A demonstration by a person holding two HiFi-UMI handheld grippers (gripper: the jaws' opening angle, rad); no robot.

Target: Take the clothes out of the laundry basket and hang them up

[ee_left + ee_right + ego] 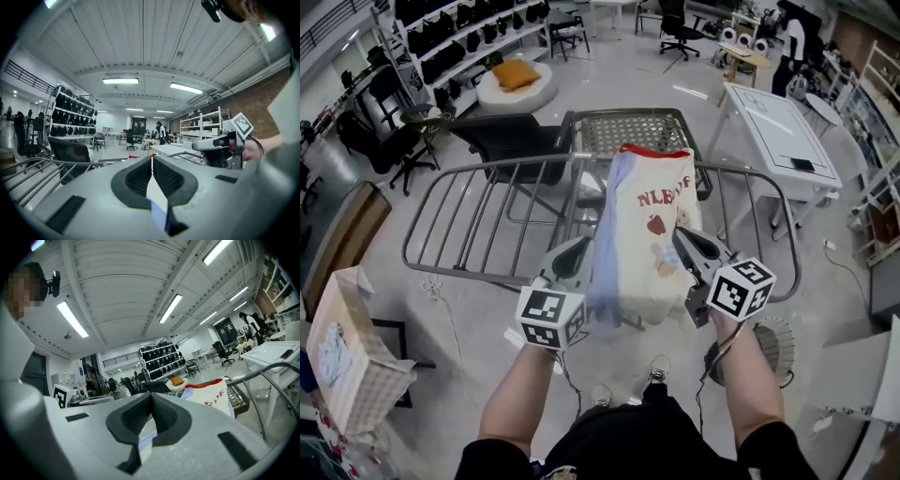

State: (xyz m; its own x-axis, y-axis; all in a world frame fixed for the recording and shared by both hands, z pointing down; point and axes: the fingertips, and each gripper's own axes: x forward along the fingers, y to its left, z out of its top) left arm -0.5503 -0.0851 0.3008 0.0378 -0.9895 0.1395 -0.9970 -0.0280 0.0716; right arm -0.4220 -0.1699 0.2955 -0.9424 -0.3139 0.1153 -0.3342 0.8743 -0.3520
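Item: cream shirt [652, 244] with a red collar, red lettering and an apple print, and a pale blue fold along its left edge. It is held up between two hand-held grippers over the middle of a grey metal drying rack [502, 166]; whether it touches the bars cannot be told. Left gripper [584, 247]: jaws closed together on the shirt's pale blue left edge. In the left gripper view the ribbed pads meet at the tips, with a strip of white and blue cloth pinched between them. Right gripper [682, 236]: jaws closed on the shirt's right edge. The right gripper view shows cloth caught between the pads, and the rest of the shirt, collar uppermost, spreading out to the right beyond them. Each gripper carries a marker cube near the person's hand, and both forearms reach forward from the bottom of the head view. Laundry basket [366, 384]: pale woven, on the floor at lower left, well apart from the rack, with light blue cloth inside. Surroundings: a dark chair [506, 136] and a metal mesh cart [628, 131] just behind the rack, a white table [778, 131] to the right, and an orange cushion [517, 73] on a round white seat farther back.
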